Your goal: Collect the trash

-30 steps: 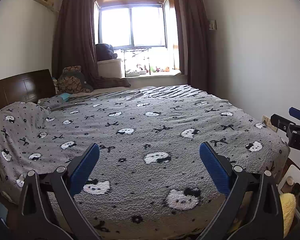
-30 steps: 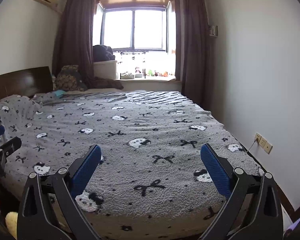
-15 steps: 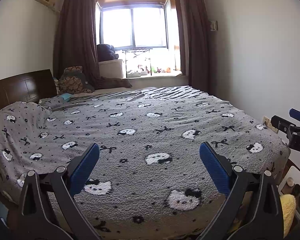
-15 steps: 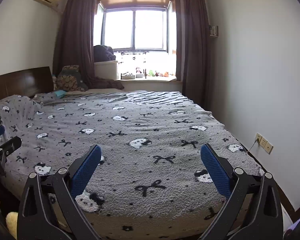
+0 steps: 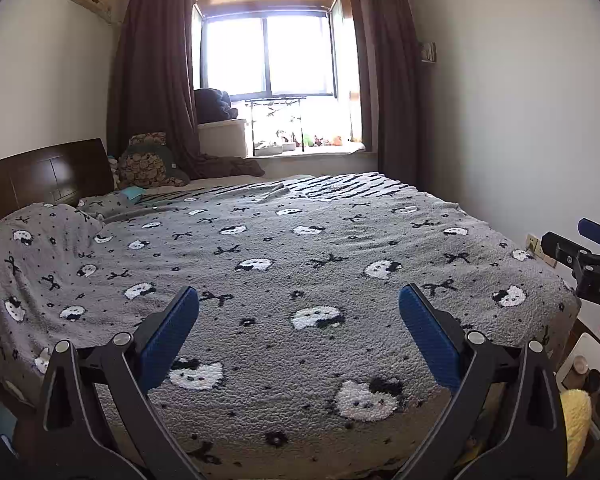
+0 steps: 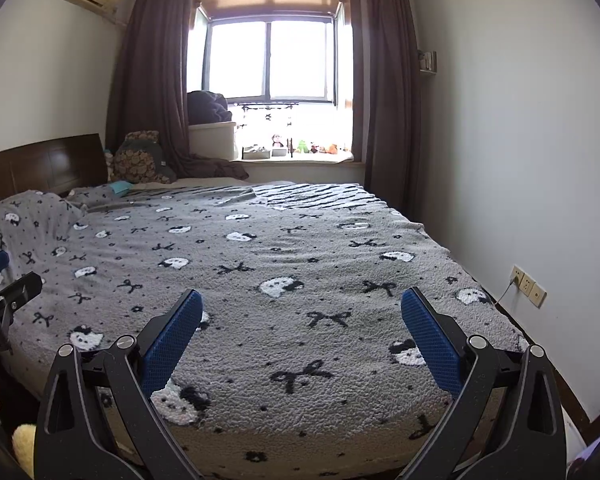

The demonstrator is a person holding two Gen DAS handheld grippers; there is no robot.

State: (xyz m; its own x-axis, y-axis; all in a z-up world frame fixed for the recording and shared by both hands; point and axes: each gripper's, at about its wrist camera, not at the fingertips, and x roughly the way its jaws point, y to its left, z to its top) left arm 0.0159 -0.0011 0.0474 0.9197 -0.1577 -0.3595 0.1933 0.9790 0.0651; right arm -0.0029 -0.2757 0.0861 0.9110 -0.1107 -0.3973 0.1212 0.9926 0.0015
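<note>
No trash shows in either view. My left gripper [image 5: 298, 320] is open and empty, held above the foot end of a bed with a grey cat-and-bow blanket [image 5: 284, 248]. My right gripper [image 6: 300, 324] is open and empty, held above the same blanket [image 6: 260, 256] further right. The right gripper's tip shows at the right edge of the left wrist view [image 5: 584, 256]. The left gripper's tip shows at the left edge of the right wrist view [image 6: 4, 292].
A dark wooden headboard [image 5: 40, 176] and pillows [image 5: 148, 162] stand at the left. A window sill with small items [image 6: 296, 150] lies behind the bed. A wall socket [image 6: 528, 286] is on the right wall. A yellow fluffy thing [image 5: 576, 416] lies on the floor.
Both views have shifted very slightly; the bed sits marginally lower in the left wrist view. Both grippers stay open and empty.
</note>
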